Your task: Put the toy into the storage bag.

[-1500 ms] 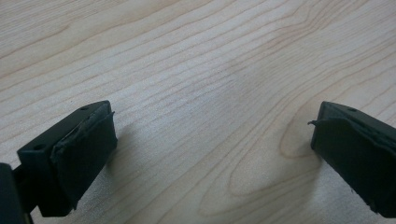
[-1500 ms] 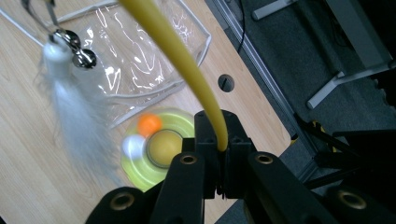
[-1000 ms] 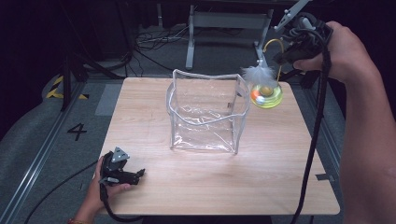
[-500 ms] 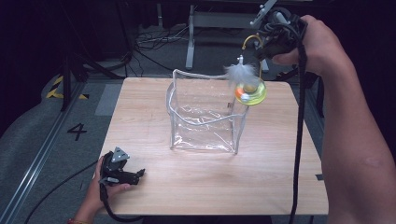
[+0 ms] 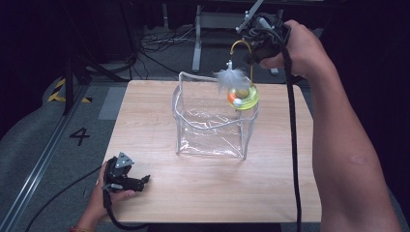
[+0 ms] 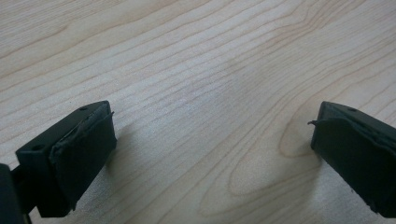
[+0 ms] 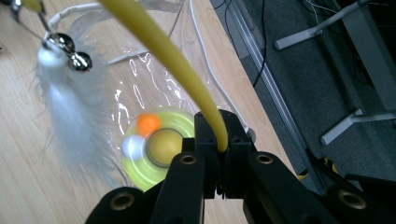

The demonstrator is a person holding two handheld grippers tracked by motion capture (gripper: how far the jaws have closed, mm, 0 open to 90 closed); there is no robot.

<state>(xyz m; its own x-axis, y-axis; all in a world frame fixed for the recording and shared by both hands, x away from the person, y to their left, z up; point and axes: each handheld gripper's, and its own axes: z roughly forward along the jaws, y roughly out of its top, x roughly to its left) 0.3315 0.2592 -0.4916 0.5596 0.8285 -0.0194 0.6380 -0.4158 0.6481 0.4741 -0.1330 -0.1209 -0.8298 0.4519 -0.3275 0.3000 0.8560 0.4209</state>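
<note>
Toy [image 5: 243,96]: a yellow-green translucent disc with a yellow centre, an orange ball [image 7: 148,123] and a white ball on it, a curved yellow wire [image 7: 173,58] rising from it. A white feather [image 5: 231,77] and small silver bells [image 7: 74,53] hang from the wire's far end. No label or brand readable on it.

Toy is held in the air over the back right corner of the bag [image 5: 212,121], at about rim height; whether it touches the rim cannot be told.

Right gripper [image 7: 219,149]: jaws closed together on the yellow wire, pinching it near the tips. In the high view the right gripper [image 5: 263,34] is raised beyond the table's far edge, hand wrapped round it, black cable trailing down along the forearm.

Bag: clear plastic, white-edged, standing open on the middle of the table [image 5: 159,193]. Nothing visible inside; wood grain shows through its walls.

Left gripper [image 5: 126,178]: resting at the near left corner of the table, held by the left hand [image 5: 99,198]. In its own view the jaws stand wide apart over bare wood, nothing between them.

Writing: a "4" [image 5: 80,136] marked on the grey floor left of the table. Yellow-black hazard tape [image 5: 60,92] farther back.
</note>
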